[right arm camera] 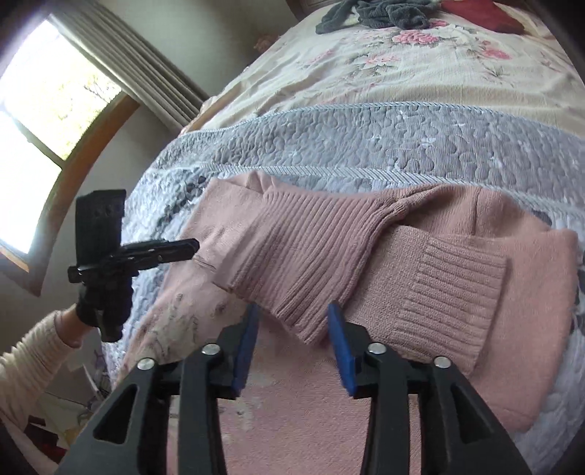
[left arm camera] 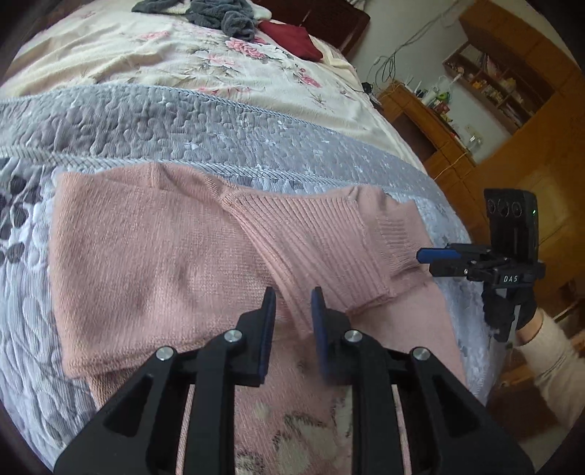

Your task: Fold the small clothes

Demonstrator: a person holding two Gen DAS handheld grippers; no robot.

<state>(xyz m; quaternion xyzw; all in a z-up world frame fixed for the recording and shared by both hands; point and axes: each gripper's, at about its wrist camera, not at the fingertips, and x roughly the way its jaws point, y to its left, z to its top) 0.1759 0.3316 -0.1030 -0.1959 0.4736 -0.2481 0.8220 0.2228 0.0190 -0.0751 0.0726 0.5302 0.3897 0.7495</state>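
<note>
Sweater [left arm camera: 153,263] covers the grey quilt [left arm camera: 182,124] beneath both claws [left arm camera: 292,296] [right arm camera: 292,310], parted and empty.

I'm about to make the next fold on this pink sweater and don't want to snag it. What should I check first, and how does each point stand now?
1. Both sleeves folded across the sweater body: ok.
2. Left tongs open and empty: ok.
3. Right tongs open and empty: ok, the ribbed cuff lies just beyond the tips, not pinched.
4. Sweater flat on the grey quilt, no big bunching: ok.
5. Bottom hem straight and reachable: cannot tell, it is hidden under the tongs.
6. Grey clothes at the far end of the bed clear of the fold: ok.
</note>
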